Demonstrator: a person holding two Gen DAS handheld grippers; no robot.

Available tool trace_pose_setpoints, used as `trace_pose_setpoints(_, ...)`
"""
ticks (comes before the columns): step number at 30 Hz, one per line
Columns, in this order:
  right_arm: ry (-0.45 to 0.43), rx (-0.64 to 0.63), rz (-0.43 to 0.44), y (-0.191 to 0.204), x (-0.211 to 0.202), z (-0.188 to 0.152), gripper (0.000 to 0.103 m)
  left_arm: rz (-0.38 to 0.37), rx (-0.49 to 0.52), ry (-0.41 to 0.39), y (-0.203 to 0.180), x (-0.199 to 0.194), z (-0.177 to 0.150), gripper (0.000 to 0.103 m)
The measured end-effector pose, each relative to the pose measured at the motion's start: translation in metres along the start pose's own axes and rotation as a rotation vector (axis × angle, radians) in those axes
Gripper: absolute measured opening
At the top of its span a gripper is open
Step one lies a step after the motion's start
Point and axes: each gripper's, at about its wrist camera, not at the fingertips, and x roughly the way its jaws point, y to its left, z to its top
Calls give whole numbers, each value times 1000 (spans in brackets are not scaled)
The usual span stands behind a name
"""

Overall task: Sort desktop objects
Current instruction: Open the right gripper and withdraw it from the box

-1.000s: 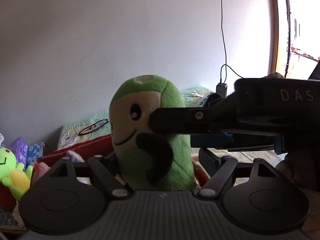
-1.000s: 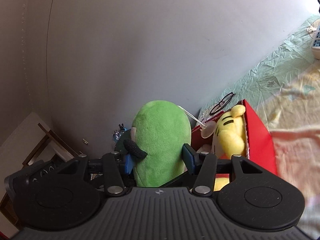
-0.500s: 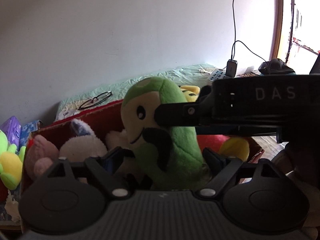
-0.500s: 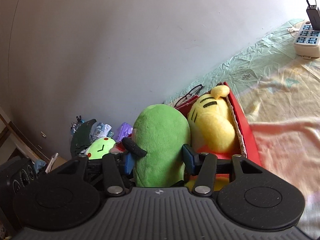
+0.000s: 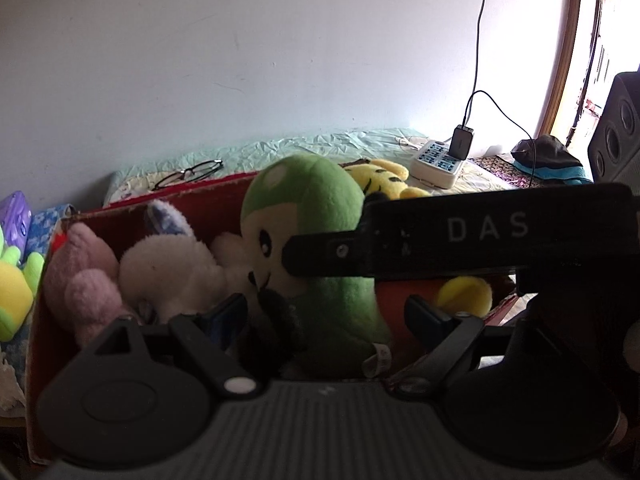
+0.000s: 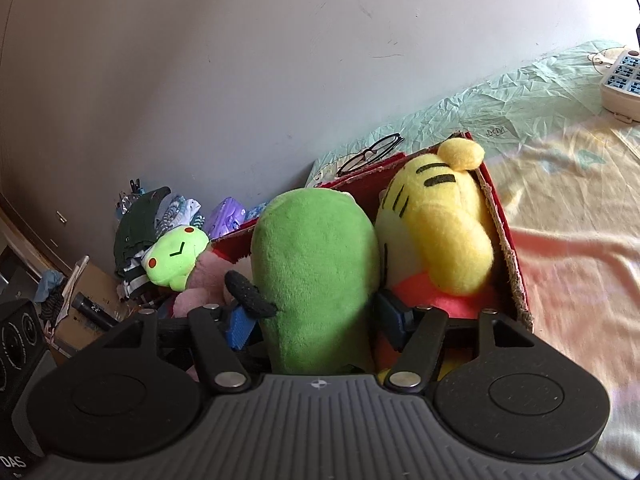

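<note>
Here, at the left gripper (image 5: 324, 316): fingers spread wide to either side of the green plush (image 5: 316, 216), with a gap showing between each pad and the fabric, so no grip. At the right gripper (image 6: 316, 320): jaws opening, the same plush between them seen from its back, the blue pads (image 6: 240, 326) close beside its flanks and apparently not pressing. Across the left wrist view, from the right, one black finger of the right gripper over the plush's cheek.

Green plush upright inside the red box (image 5: 224, 196), roughly mid-box, face toward the left gripper, a black arm low on its near side. Pressed against its right flank, a yellow striped plush (image 6: 436, 232) leaning on the box's right wall. To the left in the box, a white plush (image 5: 168, 268), then a pink plush (image 5: 84, 280) at the left end.

Beyond the far rim, glasses (image 5: 188, 172) lying on a crumpled pale-green cloth (image 6: 520, 112). Farther right on it, a white power strip (image 5: 436, 162) with a black charger plugged in. Outside the box, to its left, a bright green frog plush (image 6: 176, 256).
</note>
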Motion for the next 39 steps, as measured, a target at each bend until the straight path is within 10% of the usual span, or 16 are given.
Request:
trace_pose_setpoints(11,-149,53,-63,-7,-61,4,67,22,-30,-46,-3,-31,3,93)
trace_pose_setpoints(22,-156,-35,-416,-29,-120,-20,63,137,-13,-88,-58,-70,11,101)
trace_pose_setpoints(33,-29,-17,-658,-95,-150,-18,67,149,-120,80,-142,-27,12,102)
trace_pose_setpoints(39,12,-90,-681,-115,-164,-11,73,360,-215,188,-163,4,17,102)
